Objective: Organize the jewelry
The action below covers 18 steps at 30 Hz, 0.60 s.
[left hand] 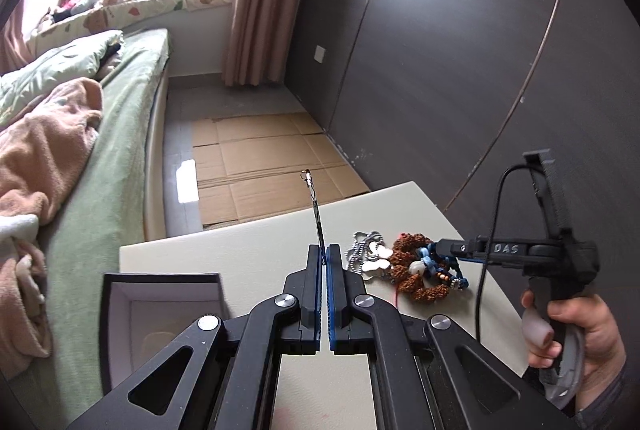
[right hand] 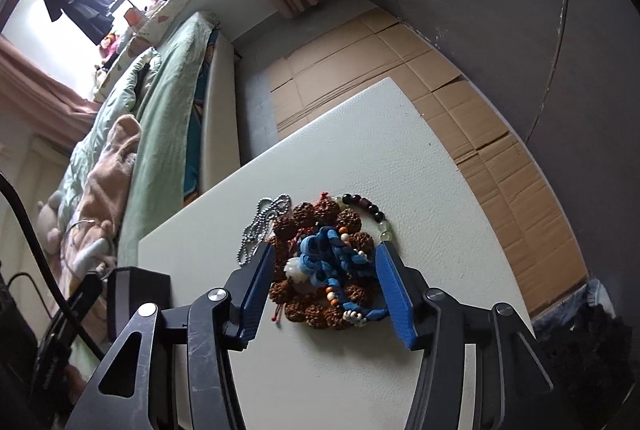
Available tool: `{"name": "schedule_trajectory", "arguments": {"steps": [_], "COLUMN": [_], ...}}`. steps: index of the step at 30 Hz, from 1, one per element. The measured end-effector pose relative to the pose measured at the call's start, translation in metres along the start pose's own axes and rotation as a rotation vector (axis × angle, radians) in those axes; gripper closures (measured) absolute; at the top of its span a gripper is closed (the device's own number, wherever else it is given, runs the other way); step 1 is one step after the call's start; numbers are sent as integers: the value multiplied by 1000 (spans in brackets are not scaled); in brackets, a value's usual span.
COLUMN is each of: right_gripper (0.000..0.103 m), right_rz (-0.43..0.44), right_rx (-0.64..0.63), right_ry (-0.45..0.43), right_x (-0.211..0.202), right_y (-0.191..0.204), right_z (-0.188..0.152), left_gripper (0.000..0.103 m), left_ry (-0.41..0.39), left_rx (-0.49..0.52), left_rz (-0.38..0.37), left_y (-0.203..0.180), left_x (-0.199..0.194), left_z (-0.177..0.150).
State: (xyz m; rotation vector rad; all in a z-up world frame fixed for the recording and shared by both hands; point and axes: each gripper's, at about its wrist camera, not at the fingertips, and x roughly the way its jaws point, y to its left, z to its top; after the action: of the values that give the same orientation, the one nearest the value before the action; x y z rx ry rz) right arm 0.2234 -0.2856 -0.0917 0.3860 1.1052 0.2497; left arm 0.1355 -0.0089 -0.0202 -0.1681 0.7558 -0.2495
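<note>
Two grippers over a jewelry pile (right hand: pixel 326 266) on a white table (right hand: pixel 400 157).
Left gripper (left hand: pixel 324 250) pinches a thin chain (left hand: pixel 314 201) pointing to 12 o'clock; right gripper (right hand: pixel 324 268), jaws apart, straddles the pile, gripping nothing.

Brown seed bracelet (right hand: pixel 320 266), blue cord (right hand: pixel 328 254) (orange-and-white beads), silver chain (right hand: pixel 256 226), cream table (right hand: pixel 420 169).

The left gripper (left hand: pixel 324 250) hides the lower end of the thin chain (left hand: pixel 314 199) it pinches. The box (left hand: pixel 160 294) beside it is cut off below. The right gripper (right hand: pixel 325 262) covers the pile's (right hand: pixel 320 270) sides.
</note>
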Motion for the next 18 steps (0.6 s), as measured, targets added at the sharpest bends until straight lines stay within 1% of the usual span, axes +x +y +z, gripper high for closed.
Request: {"name": "schedule_trajectory", "arguments": {"steps": [1,2,3,4,5,9,11,14,18], "right_gripper": [50,54,60,81,91,92,92,92,92], "right_rz": [-16,-33,-54,-75,-100,-81,-53,32,155], "right_rx": [-1,-2,-7,-14,-19,-4,-4,2,-40], "right_ry": [7,13,21,36,49,-21,-59,-107,-178], "right_x": [4,7,11,14,17,-3,-15,-30,-53], "right_y": [-1,-1,-1,-1,-1,0,4,13,36], "right_z": [0,0,0,-2,-3,-7,-8,-10,-18], "left_gripper": [102,102,102,102,102,102,102,102,102], "left_ry": [-4,-7,-12,-15,-17,-26,-32,-49,-65], "left_rx": [-4,-6,-11,-16,-22,-45,-58,-73,-91], "left_rz": [5,9,15,20,25,43,48,55,66], "left_y": [3,5,8,11,14,27,32,40,52], "left_x": [-4,-6,-11,-14,-17,-29,-35,-46,-60], "left_z": [0,0,0,0,0,-2,-2,-1,-3]}}
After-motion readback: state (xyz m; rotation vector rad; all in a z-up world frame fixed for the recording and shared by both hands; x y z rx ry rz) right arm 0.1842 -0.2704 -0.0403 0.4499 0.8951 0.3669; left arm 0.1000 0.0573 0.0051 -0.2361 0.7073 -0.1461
